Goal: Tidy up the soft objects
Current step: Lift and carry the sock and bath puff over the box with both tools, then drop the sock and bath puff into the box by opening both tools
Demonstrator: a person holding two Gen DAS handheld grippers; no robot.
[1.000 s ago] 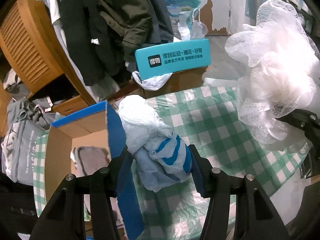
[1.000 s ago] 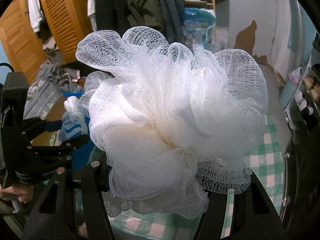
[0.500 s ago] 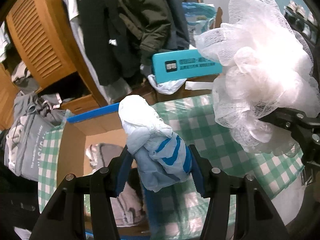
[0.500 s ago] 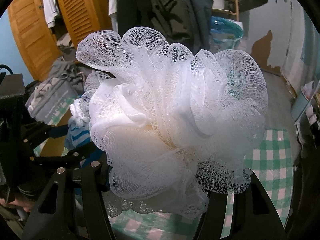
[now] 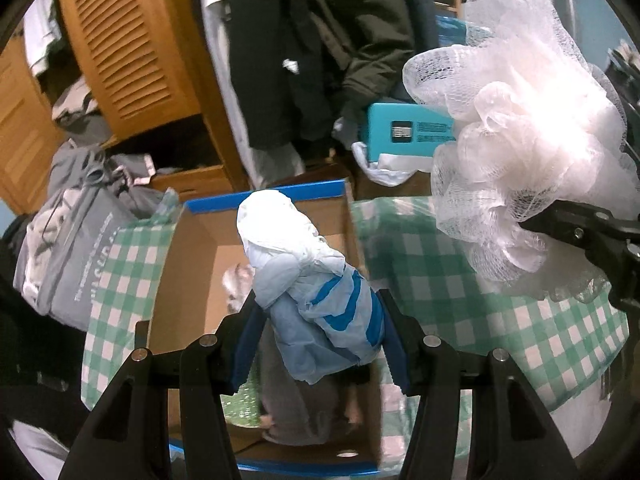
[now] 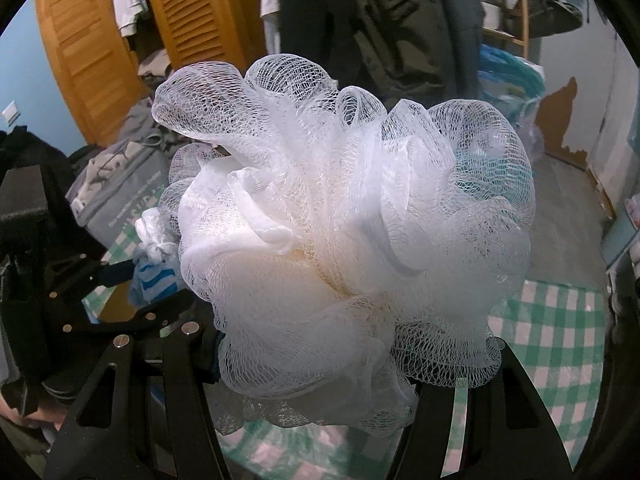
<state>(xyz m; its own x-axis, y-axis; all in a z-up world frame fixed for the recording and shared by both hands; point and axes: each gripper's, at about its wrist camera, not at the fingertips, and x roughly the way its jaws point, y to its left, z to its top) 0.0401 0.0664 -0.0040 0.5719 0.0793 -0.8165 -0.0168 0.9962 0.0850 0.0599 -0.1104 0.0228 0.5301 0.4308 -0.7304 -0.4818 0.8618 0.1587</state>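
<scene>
My left gripper (image 5: 318, 334) is shut on a knotted blue-and-white plastic bag (image 5: 308, 280) and holds it over an open cardboard box (image 5: 192, 264) with blue edges. Grey fabric (image 5: 304, 404) lies in the box. My right gripper (image 6: 316, 364) is shut on a white mesh bath pouf (image 6: 344, 248), which fills its view. The pouf also shows in the left wrist view (image 5: 520, 140), up and to the right of the box. The left gripper and bag show at the left of the right wrist view (image 6: 154, 268).
The box stands on a table with a green-and-white checked cloth (image 5: 460, 280). A grey bag (image 5: 72, 248) sits left of the table. A teal box (image 5: 404, 132), hanging coats (image 5: 320, 40) and wooden louvred doors (image 5: 128, 40) stand behind.
My left gripper has moved left with the bag, from beside the box's right wall to over its opening. The right gripper with the pouf has followed leftward and risen.
</scene>
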